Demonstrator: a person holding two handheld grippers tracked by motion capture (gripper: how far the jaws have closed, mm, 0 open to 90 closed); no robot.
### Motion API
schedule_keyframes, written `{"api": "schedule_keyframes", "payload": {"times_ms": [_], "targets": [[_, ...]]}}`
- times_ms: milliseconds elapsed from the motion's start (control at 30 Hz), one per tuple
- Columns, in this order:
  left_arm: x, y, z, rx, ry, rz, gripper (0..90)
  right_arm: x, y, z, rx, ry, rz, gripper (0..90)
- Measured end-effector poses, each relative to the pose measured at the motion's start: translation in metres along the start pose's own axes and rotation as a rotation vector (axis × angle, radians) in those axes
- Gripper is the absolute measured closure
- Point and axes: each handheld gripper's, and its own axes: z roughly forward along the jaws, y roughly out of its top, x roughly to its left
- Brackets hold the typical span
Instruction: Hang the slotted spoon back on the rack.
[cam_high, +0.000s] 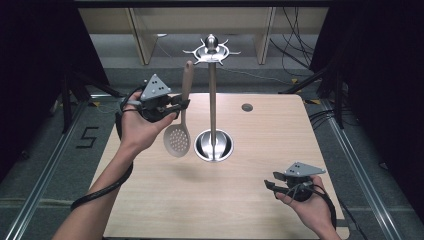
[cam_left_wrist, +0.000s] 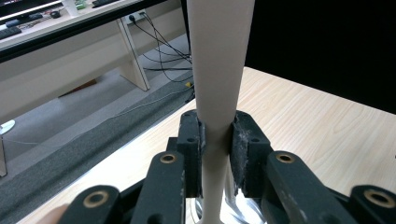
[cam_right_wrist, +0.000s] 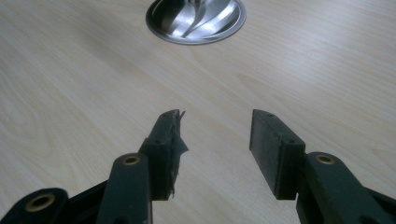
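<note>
We find the left gripper (cam_high: 181, 104) clenched on the slotted spoon (cam_high: 178, 138), held upright above the worktop (cam_high: 250, 165) beside the utensil stand (cam_high: 213, 90) — apparently for hanging, which calls for raising it hookward. Right gripper (cam_high: 272, 186) rests released — idle.

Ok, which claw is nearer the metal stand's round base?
Left. The left claw holds the skimmer up just left of the stand's pole; the right claw sits open toward the near right of the base.
</note>
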Motion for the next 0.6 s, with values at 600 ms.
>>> {"api": "schedule_keyframes", "payload": {"times_ms": [600], "targets": [[0.0015, 0.004, 0.0048, 0.013, -0.003, -0.004, 74.6, -0.0001, 0.0, -0.0002, -0.001, 0.0, -0.002, 53.6]]}}
